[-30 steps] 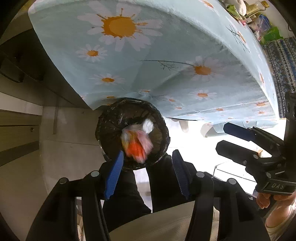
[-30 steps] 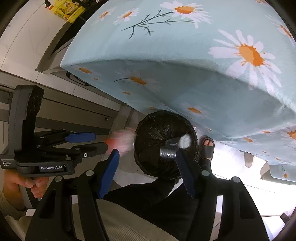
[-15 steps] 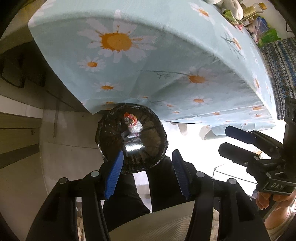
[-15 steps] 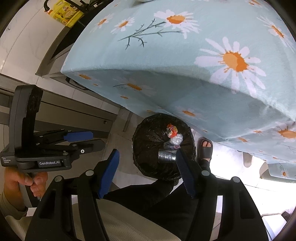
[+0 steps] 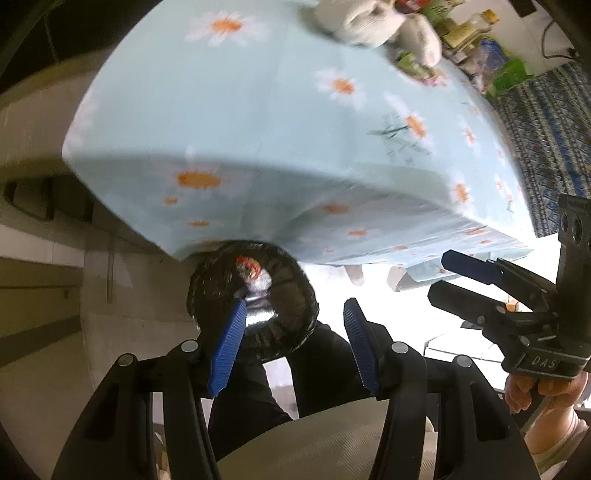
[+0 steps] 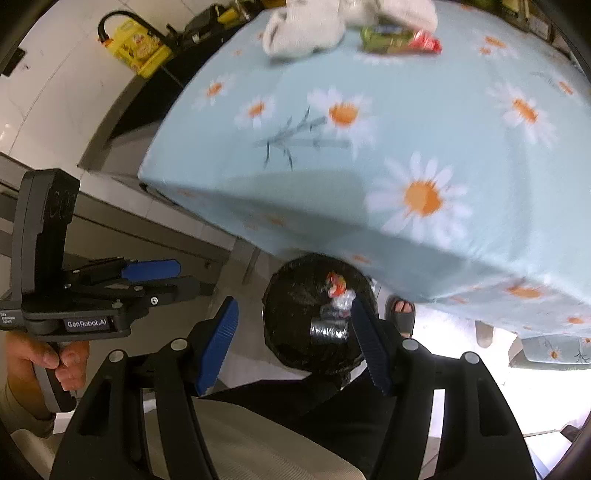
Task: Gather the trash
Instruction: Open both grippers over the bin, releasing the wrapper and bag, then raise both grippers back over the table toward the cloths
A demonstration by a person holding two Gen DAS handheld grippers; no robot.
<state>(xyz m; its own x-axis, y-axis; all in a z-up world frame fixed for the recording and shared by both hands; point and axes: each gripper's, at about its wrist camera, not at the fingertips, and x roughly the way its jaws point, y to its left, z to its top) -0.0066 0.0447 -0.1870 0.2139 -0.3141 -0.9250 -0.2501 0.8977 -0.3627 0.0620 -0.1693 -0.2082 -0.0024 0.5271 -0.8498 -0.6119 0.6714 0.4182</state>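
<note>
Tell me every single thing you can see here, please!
Bin: one, black-lined, on the floor beside the table corner.
Wrappers: a few, red-orange and clear, inside the bin.
Shiny can: one, silver, inside the bin.
Tablecloth: one, pale blue with daisies, over the table.
Crumpled tissues: white heap, on the table.
Snack packets: green and red, beside the tissues.
Yellow box: one, on the dark counter.
Sandalled foot: one, by the bin.
Left claw: blue pads, open, empty.
Right claw: blue pads, open, empty.
</note>
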